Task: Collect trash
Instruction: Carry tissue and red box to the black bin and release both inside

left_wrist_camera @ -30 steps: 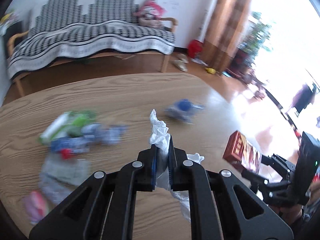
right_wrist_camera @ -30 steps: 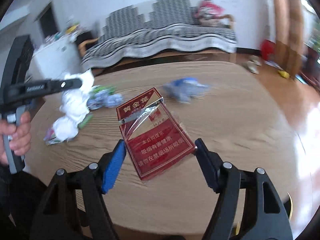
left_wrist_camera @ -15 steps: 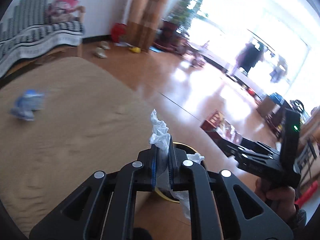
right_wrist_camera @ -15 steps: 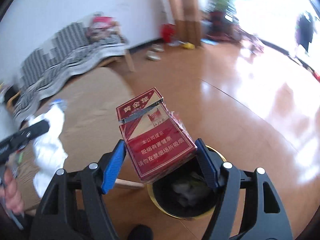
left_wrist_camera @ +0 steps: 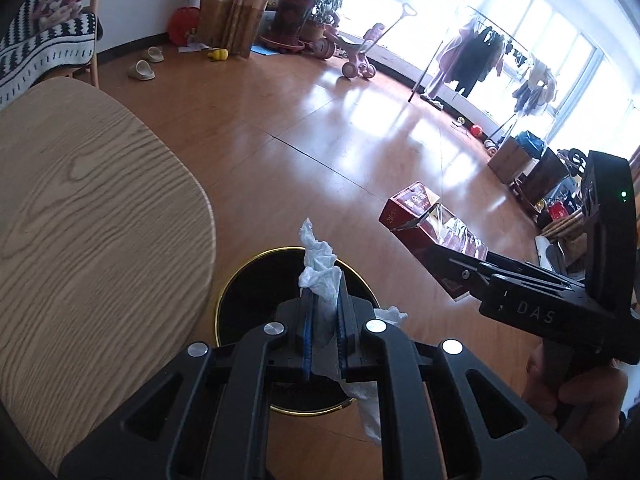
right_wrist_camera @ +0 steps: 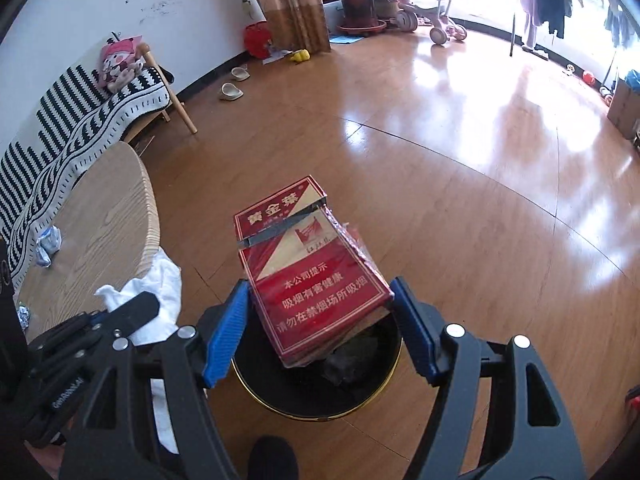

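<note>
The bin (right_wrist_camera: 316, 380), black inside with a gold rim, stands on the floor just beside the rounded end of the worktop (left_wrist_camera: 92, 216), and both loads hang over or near its mouth. The right claw (right_wrist_camera: 320, 312) grips a red cigarette carton (right_wrist_camera: 308, 268) by its two long sides, pads pressed flat against them; the carton's long axis runs away from the claw and tilts upward, its near end above the bin's opening. The left claw (left_wrist_camera: 323, 320) is clamped nearly shut on a crumpled white tissue (left_wrist_camera: 318, 268), which sticks up past the fingertips and trails below them. In its own view it points down at the bin, so a drop from either side would likely fall inside; the right looks the more centred.

More rubbish is left on the worktop: a blue-and-white crumpled wrapper (right_wrist_camera: 48, 242) lies near its far edge. Beyond is a glossy wooden floor (right_wrist_camera: 440, 152), a bench with a black-and-white cover (right_wrist_camera: 80, 120), slippers (right_wrist_camera: 232, 90), potted plants and a clothes rack by bright windows.
</note>
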Demonstrator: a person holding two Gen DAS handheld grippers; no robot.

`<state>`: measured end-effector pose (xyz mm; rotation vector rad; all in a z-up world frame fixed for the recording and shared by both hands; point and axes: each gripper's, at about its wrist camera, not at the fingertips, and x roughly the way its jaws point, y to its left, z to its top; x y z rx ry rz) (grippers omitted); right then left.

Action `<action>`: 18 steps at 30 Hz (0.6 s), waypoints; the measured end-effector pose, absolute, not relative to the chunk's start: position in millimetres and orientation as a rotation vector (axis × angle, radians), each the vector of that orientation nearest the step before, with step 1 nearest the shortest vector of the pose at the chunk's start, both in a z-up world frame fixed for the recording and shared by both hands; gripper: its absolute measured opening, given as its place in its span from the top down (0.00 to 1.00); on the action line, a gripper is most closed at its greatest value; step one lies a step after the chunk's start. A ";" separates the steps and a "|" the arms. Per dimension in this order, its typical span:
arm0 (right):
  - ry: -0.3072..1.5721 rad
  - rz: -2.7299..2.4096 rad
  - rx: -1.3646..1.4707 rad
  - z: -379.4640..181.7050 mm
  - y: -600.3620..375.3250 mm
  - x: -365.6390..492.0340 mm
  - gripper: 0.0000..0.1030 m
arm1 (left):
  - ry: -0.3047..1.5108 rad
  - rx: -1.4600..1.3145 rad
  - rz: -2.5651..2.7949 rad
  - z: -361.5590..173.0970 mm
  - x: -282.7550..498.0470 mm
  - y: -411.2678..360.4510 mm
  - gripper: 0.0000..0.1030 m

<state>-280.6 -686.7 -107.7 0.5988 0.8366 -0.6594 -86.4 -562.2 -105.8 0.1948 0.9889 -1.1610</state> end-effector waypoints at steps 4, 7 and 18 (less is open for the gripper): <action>0.833 -0.671 0.605 -106.8 -680.0 -271.3 0.33 | 0.973 0.218 -1.172 -112.3 -89.4 -567.0 0.90; 0.833 -0.672 0.608 -107.5 -679.8 -270.4 0.33 | 0.975 0.224 -1.187 -113.7 -98.1 -570.3 0.69; 0.855 -0.647 0.614 -112.1 -674.5 -265.4 0.33 | 0.931 0.158 -1.191 -91.8 -96.2 -557.9 0.33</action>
